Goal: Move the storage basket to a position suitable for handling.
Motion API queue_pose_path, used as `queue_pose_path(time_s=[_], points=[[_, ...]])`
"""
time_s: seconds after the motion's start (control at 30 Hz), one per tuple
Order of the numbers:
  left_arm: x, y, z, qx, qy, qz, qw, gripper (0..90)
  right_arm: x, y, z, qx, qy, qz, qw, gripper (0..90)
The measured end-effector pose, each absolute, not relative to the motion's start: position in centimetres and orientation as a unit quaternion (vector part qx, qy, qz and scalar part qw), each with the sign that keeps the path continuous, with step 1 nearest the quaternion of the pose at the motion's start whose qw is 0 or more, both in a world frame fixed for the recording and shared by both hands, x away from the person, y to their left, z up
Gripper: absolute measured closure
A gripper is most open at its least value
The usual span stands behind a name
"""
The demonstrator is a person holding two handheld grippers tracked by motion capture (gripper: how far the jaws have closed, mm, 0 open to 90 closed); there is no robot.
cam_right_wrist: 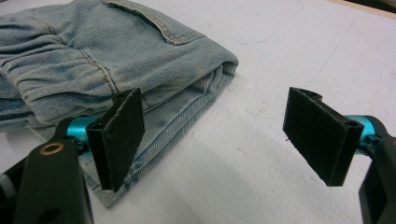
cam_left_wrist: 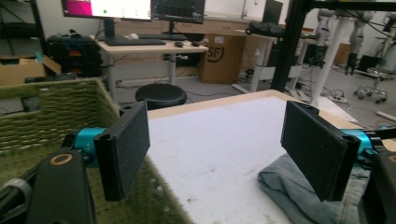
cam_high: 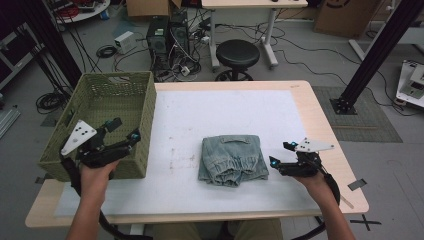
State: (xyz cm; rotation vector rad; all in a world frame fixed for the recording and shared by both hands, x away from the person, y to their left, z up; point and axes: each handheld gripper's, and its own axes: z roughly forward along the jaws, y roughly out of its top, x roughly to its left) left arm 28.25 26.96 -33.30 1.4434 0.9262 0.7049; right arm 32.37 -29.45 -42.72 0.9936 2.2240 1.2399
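My right gripper [cam_high: 281, 154], fingers spread and empty, sits just beside the folded jeans [cam_high: 233, 159] on the desk [cam_high: 320, 125]; their edge lies at its left finger [cam_right_wrist: 119, 135]. My left gripper [cam_high: 125, 131], equally open, hovers over the basket [cam_high: 107, 95], farther away.

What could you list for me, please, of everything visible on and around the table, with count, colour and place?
Folded faded-blue denim garment: one, light blue, on the white mat near the table's front, right of centre.
Woven rectangular basket: one, olive green, at the table's left edge.
White mat: one, white, covering most of the light wooden table.
Round padded stool: one, black, on the floor beyond the table.
Computer tower: one, black, on the floor behind the basket, among cables.
Left hand-held gripper: one, black with a grey plate, jaws apart, over the basket's near right corner.
Right hand-held gripper: one, black with a grey plate, jaws apart, just right of the garment.
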Motion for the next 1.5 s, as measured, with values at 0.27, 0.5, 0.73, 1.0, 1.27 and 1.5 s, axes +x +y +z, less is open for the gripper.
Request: queue_pose_path(time_s=[0.27, 0.5, 0.73, 1.0, 1.27, 1.5], points=[[28.0, 29.9, -33.2, 0.609, 0.417, 0.315, 0.596, 23.8, 32.4, -29.5, -42.8, 0.358, 0.796, 0.443, 0.203, 21.1], [28.3, 32.7, -32.6, 0.604, 0.428, 0.327, 0.587, 23.8, 32.3, -29.4, -42.8, 0.358, 0.797, 0.442, 0.204, 21.1], [28.4, 35.5, -32.4, 0.596, 0.442, 0.339, 0.578, 23.8, 32.3, -29.3, -42.7, 0.360, 0.794, 0.447, 0.201, 21.1], [28.2, 38.9, -32.6, 0.585, 0.470, 0.351, 0.561, 23.8, 32.3, -29.8, -42.6, 0.366, 0.782, 0.465, 0.195, 21.1], [27.8, 42.1, -33.0, 0.579, 0.489, 0.349, 0.551, 23.8, 32.2, -30.3, -42.4, 0.374, 0.768, 0.484, 0.192, 21.0], [27.8, 44.1, -33.7, 0.573, 0.509, 0.349, 0.540, 23.8, 32.0, -30.2, -42.4, 0.372, 0.769, 0.481, 0.195, 21.1]])
